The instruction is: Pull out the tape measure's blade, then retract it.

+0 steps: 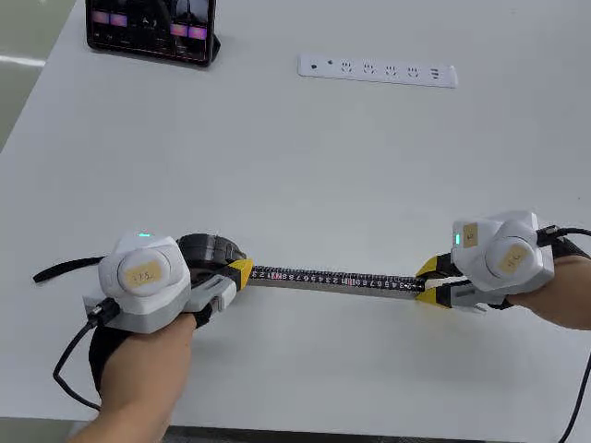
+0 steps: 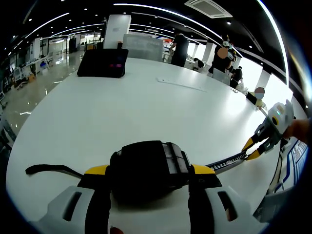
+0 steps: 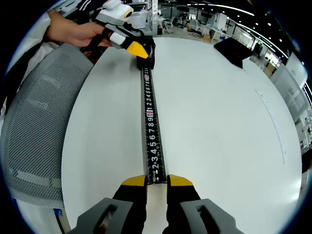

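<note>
— Where do we find the tape?

— The black case [image 2: 148,168] sits at the near left of the white bench [image 1: 277,138], and the left tool [image 1: 235,275] is clamped on it, one yellow tip on either side. A black strap [image 1: 65,268] trails from there to the left across the bench.

— And the blade?

— The blade [image 1: 337,279] is drawn out of the case and runs straight to the right, low over the bench, with its printed numbers facing up. The right tool [image 1: 432,281] has its jaws closed on the blade's far end; in the right gripper view we see the yellow tips pinching it just behind the first numbers.

— Does the blade touch the bench?

— We cannot tell; we see only a thin shadow under it.

— What else do we see?

— A hand [image 1: 138,369] grips the left tool from below, and another hand [image 1: 563,291] holds the right one at the right edge. A white power strip [image 1: 377,70] lies at the far side of the bench, well apart from the tape, and a dark tablet [image 1: 152,28] stands propped at the far left. In the right gripper view a grey mesh chair [image 3: 34,131] stands beside the bench.
</note>
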Demonstrator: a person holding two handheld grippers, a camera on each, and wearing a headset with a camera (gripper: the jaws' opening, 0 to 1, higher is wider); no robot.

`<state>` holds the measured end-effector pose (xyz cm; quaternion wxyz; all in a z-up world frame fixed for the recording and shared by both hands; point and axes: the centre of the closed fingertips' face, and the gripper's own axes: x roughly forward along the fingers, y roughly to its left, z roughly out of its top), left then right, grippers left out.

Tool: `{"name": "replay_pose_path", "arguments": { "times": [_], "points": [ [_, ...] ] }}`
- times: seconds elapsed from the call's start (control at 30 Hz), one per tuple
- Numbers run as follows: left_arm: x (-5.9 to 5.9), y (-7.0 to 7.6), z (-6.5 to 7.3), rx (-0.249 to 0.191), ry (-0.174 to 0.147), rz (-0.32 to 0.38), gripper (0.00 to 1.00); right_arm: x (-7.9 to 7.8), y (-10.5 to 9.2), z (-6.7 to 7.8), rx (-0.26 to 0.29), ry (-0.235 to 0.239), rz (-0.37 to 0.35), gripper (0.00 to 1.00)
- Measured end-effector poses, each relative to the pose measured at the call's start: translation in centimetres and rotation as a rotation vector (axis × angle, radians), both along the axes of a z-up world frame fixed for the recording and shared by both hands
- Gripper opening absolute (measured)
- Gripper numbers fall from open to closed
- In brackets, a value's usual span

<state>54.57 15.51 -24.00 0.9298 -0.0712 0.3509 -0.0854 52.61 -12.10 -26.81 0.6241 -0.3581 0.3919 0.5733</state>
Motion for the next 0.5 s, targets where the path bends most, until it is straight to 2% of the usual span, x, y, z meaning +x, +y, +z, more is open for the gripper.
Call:
{"name": "replay_pose_path", "arguments": {
  "times": [0.23,0.33,0.5],
  "points": [
    [-0.05,-0.03,0.06,0.007,0.005,-0.007,0.59,0.0,-0.05,0.0,-0.003,0.002,-0.001,0.11],
    [-0.11,-0.01,0.05,0.01,0.017,-0.012,0.58,0.0,-0.06,-0.02,-0.008,0.002,-0.005,0.1],
    [-0.11,0.03,0.0,0.006,0.014,-0.015,0.58,-0.02,-0.08,-0.03,-0.005,0.001,-0.007,0.1]
  ]
}}
